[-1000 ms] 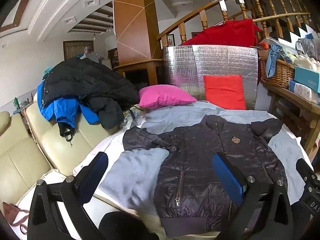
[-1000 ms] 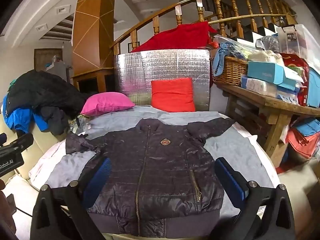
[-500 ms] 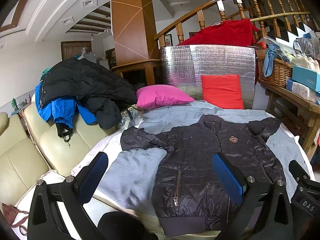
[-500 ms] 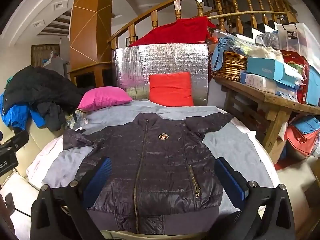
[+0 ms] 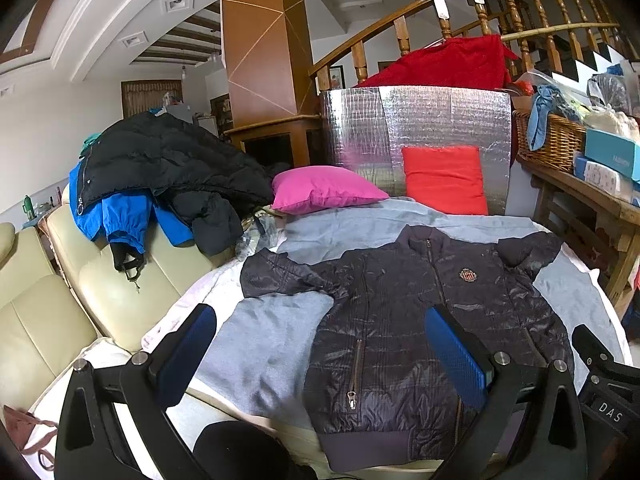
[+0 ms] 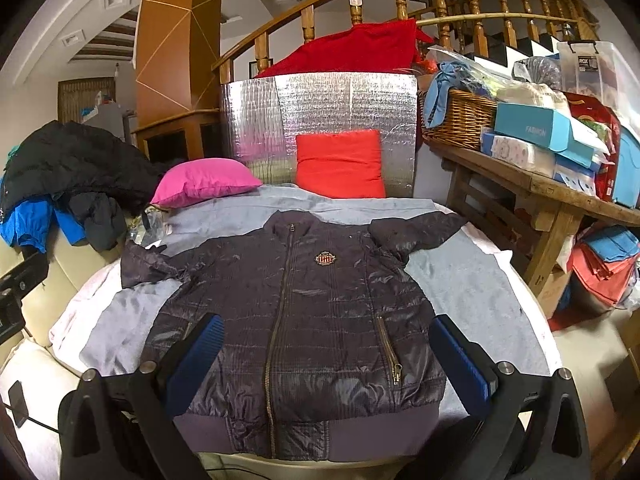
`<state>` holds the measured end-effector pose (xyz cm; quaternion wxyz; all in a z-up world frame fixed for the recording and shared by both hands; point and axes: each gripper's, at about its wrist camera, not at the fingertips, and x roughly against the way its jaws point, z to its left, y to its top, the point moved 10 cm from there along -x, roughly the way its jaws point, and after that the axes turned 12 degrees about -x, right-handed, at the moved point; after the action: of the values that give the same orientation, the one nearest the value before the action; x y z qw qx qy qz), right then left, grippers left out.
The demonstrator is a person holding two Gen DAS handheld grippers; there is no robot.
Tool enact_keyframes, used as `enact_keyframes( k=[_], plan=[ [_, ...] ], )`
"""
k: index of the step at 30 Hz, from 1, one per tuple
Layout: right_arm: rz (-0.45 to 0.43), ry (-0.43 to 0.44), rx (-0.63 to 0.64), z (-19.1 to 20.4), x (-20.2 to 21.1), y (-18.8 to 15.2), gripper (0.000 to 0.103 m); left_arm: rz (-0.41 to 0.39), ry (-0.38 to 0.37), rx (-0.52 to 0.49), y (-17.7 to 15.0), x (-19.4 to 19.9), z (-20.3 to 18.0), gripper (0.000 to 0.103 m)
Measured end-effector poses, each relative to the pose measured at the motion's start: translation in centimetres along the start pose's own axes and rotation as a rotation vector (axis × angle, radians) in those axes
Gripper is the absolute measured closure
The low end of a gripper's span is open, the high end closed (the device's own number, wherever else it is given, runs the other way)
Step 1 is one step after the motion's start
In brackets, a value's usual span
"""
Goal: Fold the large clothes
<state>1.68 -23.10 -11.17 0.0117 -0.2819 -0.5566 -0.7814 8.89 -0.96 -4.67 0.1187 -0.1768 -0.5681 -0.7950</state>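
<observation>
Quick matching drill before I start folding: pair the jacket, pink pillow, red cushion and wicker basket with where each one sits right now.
Things:
1. jacket
2. pink pillow
3. red cushion
4. basket

Places:
A. upright against the foil panel
B. on the wooden bench
C. spread flat, zipped, on the grey sheet
D. lying at the sheet's far left corner

Pairs: 1-C, 2-D, 3-A, 4-B
</observation>
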Motion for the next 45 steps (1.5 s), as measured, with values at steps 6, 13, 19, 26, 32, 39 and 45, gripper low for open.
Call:
enact_keyframes(
  k=[6, 13, 19, 26, 32, 39, 45],
  plan=[
    [0.01, -0.002, -0.002, 0.0, -0.3, -0.3, 0.0, 0.008, -0.005, -0.002, -0.1, -0.4, -0.1, 0.0],
    [0.018, -0.002, -0.002, 0.0, -0.4, -0.4, 0.0, 0.009, -0.005, -0.001, -0.3, -0.5, 0.0, 0.0],
    [0.026, -0.001, -0.001, 0.1, -0.5, -0.6, 0.0, 0.014, -0.008, -0.001, -0.6, -0.6, 0.0, 0.0],
    [0.029, -0.001, -0.001, 0.1, -0.6, -0.7, 0.0, 0.017, -0.005, -0.003, -0.8, -0.8, 0.0, 0.0],
    [0.03, -0.003, 0.001, 0.2, -0.7, -0.9, 0.0, 0.019, -0.004, -0.005, -1.0, -0.9, -0.1, 0.0],
    [0.034, -0.001, -0.001, 0.3, -0.8, -1.1, 0.0, 0.026, -0.005, -0.006, -1.2, -1.2, -0.1, 0.0],
    [0.043, -0.003, -0.002, 0.3, -1.1, -1.2, 0.0, 0.033, -0.005, -0.01, -1.3, -1.3, -0.2, 0.0]
  ],
)
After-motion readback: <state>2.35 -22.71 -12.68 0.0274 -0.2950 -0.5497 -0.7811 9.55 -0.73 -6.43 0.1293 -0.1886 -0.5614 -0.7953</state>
